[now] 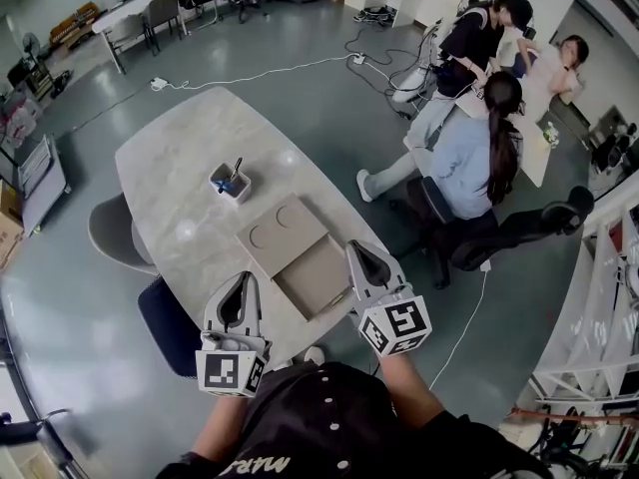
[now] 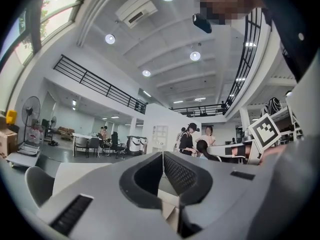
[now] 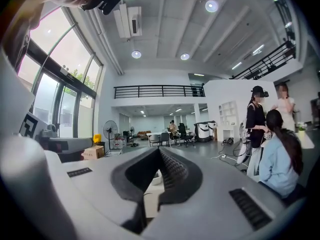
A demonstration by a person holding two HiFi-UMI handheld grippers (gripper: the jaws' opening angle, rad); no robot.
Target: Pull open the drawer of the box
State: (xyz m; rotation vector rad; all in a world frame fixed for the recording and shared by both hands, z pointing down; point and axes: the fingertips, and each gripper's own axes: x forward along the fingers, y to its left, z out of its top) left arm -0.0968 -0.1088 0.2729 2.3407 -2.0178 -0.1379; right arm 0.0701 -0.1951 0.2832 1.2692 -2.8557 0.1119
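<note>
The person's dark shirt (image 1: 319, 417) fills the bottom edge of the head view. Just beyond it are two claws, each with one marker cube.

- The left claw (image 1: 243, 279) has its jaws pressed together at the tips and holds nothing.
- The right claw (image 1: 357, 247) is likewise fully closed and empty.

Item count on the surface (image 1: 170, 168):

- One flat cardboard box (image 1: 283, 233) with two round recesses in its lid.
- One drawer (image 1: 312, 279), already pulled out of the box toward the person.
- One small white tub (image 1: 230, 182) with a dark utensil standing in it.

Two chairs stand at the surface's left edge, one grey (image 1: 108, 233) and one dark blue (image 1: 168, 322). Three people (image 1: 479, 138) are grouped at a desk to the right.

Only the head view shows the box and drawer whole. The left gripper view shows the left claw (image 2: 163, 156) pointing level across the room, with only a pale sliver below its jaws. The right gripper view shows the same for the right claw (image 3: 159, 151), and it also shows tall windows and a standing fan (image 3: 109, 130).

The open drawer lies between the two claws. The left claw is apart from it on the left. The tip of the right claw overlaps the drawer's right edge in the head view, but contact cannot be confirmed.
</note>
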